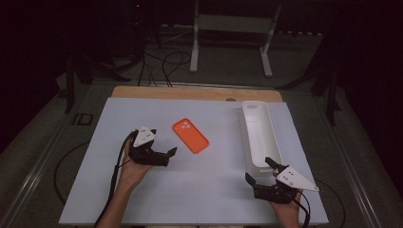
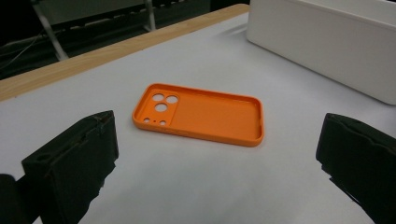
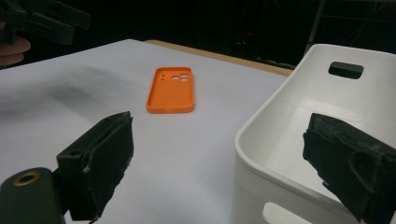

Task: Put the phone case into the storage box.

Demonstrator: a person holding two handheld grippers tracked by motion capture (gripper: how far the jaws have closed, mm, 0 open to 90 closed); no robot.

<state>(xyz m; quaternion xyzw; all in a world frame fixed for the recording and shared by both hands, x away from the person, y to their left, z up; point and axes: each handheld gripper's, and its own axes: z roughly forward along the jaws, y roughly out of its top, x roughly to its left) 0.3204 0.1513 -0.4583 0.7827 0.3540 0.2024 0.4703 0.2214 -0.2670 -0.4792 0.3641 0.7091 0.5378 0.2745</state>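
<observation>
- The orange silicone phone case (image 1: 190,136) lies flat on the white tabletop (image 1: 199,190), open side up, its camera cut-outs toward the far wooden edge; it sits near the middle of the table, between the two grippers.
- The left gripper (image 1: 164,156) is just beside the case's near-left end, apart from it; in the left gripper view the case (image 2: 201,113) lies ahead, between the two black jaws.
- The left gripper's jaws stand wide apart and hold nothing; they touch nothing that can be seen.
- The right gripper (image 1: 261,172) is at the near right of the table, well apart from the case, which appears far off in the right gripper view (image 3: 171,89).
- Its jaws are also spread wide and empty; one jaw is outside the near end of the long white plastic bin (image 1: 261,135), the other over the bin's inside (image 3: 299,130).
- The bin stands to the right of the case, lengthwise toward the far edge, with a handle slot in its far wall.
- Nothing lies between the left gripper and the case.
</observation>
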